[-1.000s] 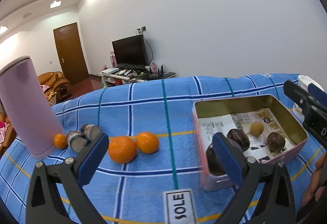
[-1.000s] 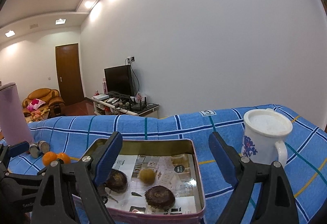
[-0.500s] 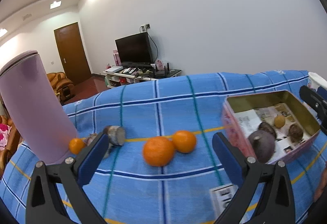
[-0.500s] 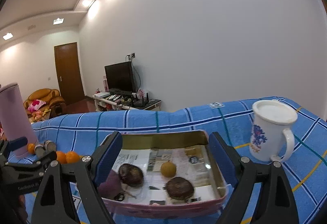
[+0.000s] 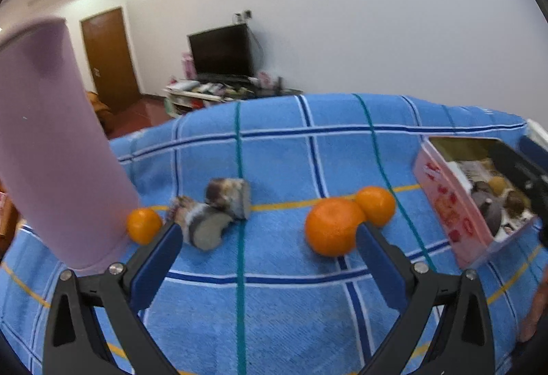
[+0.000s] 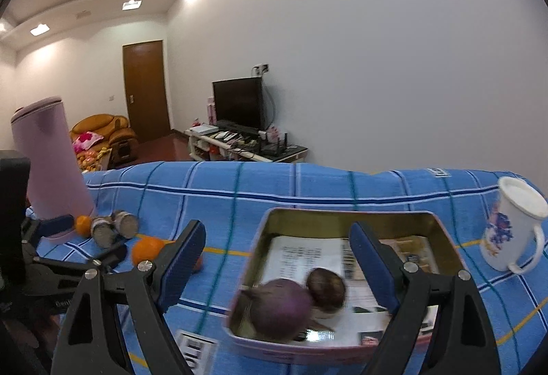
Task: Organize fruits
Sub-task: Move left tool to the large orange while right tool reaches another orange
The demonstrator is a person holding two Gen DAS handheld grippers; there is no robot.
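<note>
I'm swinging both hands leftward across the table (image 5: 274, 306) now, and the views have slid with me: a second ago the pink tin (image 5: 455, 203) sat square between my left gripper's fingers, and now it's pushed off to the right edge of the left wrist view while the loose fruit has come to the middle. The left gripper (image 5: 265, 248) is spread wide with nothing in it, and the big orange (image 5: 332, 226) sits just inside its right finger, touching the smaller orange (image 5: 375, 205) behind it. Further left, two cut grey-brown pieces (image 5: 219, 210), blurred and hard to name, lie against each other, then a small orange (image 5: 144, 225) right up by the tall lilac cylinder (image 5: 51, 142). My right gripper (image 6: 277, 255) is spread too, empty, hovering over the near left corner of the tin (image 6: 260, 238), which has shifted right in its view; inside I see a purple round fruit (image 6: 279, 308) touching a brown one (image 6: 325, 287) on the printed paper lining. The white floral mug (image 6: 510, 231) stands well apart on the right. My read: some fruit is in the tin already, the oranges remain on the blue checked cloth, and the left hand is lining up for the big orange next.
</note>
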